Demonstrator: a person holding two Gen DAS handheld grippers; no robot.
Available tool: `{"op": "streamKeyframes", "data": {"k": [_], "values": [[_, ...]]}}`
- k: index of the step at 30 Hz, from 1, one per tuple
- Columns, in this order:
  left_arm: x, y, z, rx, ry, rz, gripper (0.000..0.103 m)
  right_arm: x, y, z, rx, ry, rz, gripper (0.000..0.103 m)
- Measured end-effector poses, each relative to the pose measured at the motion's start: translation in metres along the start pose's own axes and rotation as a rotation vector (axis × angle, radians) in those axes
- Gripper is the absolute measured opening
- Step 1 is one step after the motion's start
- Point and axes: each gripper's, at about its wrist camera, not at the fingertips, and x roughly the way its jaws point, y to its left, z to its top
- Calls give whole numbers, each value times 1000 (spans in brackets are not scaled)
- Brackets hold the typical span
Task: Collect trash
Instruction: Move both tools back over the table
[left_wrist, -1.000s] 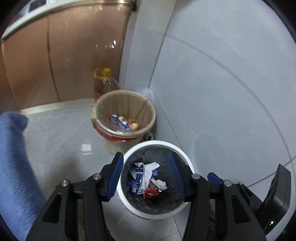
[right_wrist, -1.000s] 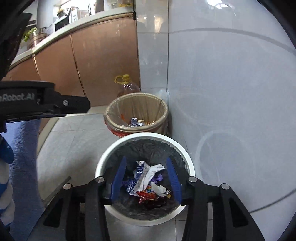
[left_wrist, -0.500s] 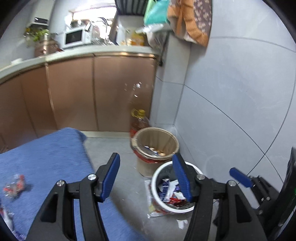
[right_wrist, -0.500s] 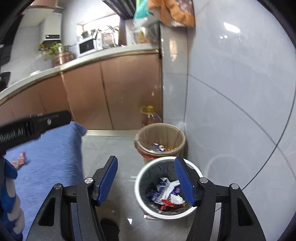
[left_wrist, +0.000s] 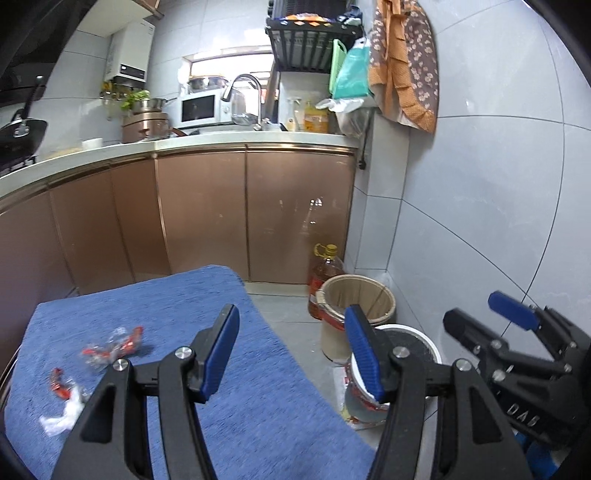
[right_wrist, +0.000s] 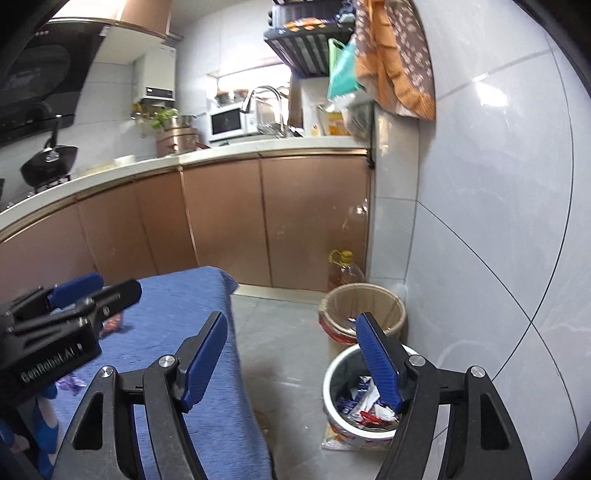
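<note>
Over the blue cloth-covered bench my left gripper hangs with its jaws spread and nothing between them. My right gripper sits above the grey floor beside the bench edge; its jaws are opening, and nothing is between them either.

On the bench, in the left wrist view, I see the trash I am after: a crumpled clear wrapper with red ends near the middle left, and closer to me a red and white wrapper near the left edge. They lie apart from each other and clear of both grippers. In the right wrist view a further scrap of purple wrapper shows under the body of the left gripper, though I cannot make it out well.

Down on the floor against the tiled wall stands the white bin with a dark liner, holding a heap of blue, white and red wrappers. A flat piece of packaging lies partly under its base. Just behind it stands a tan bin with a red bag folded over its rim, and behind that a bottle of cooking oil with a yellow cap stands against the copper cabinet doors.
</note>
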Motion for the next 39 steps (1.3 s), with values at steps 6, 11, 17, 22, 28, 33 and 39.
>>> {"op": "streamKeyframes", "data": {"k": [6,11,17,22,28,33,39], "values": [[-26,12,-7,-12,-32,40,58,-20,17,4,-23,-35,26,70],[-48,26,-11,-36,-58,65,58,-37,27,6,-36,-60,42,71],[-79,42,-16,-65,-113,124,67,-53,38,7,-53,-85,63,72],[-101,55,-19,-82,-144,169,68,-64,51,8,-74,-105,95,73],[-126,71,-27,-96,-170,223,68,-78,74,7,-104,-128,139,74],[-141,87,-32,-119,-189,265,68,-84,90,9,-123,-135,173,75],[-151,107,-38,-144,-202,306,68,-84,111,9,-154,-129,208,75]]}}
